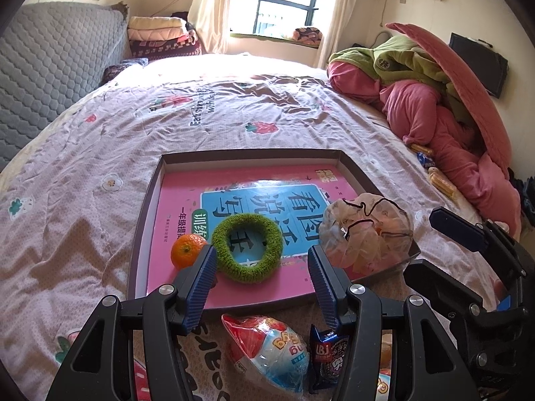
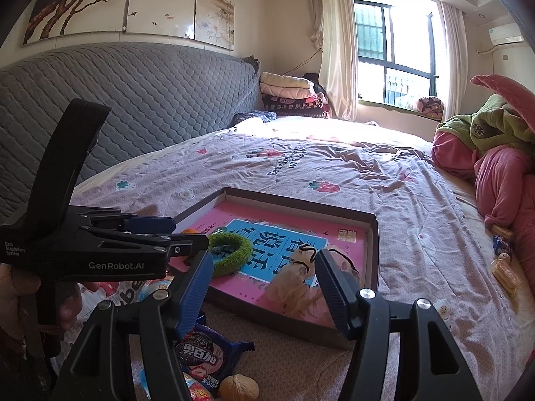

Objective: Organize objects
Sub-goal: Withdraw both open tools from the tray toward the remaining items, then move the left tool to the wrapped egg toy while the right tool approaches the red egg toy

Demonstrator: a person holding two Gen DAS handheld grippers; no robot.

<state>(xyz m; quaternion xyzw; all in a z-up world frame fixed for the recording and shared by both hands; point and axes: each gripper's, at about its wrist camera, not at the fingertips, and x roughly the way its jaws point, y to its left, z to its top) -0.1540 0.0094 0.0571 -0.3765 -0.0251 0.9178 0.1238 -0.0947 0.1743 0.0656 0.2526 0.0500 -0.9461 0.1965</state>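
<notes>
A shallow dark box lies on the bed with a pink book inside. On the book lie an orange, a green fuzzy ring and a clear bag of snacks. My left gripper is open and empty just in front of the ring; it also shows in the right wrist view. My right gripper is open and empty over the box's near edge. In front of the box lie a red-and-blue snack pack, a dark cookie pack and a walnut.
The bed has a pink printed sheet. A heap of pink and green quilts lies at the right, with small wrapped snacks beside it. A grey padded headboard stands at the left.
</notes>
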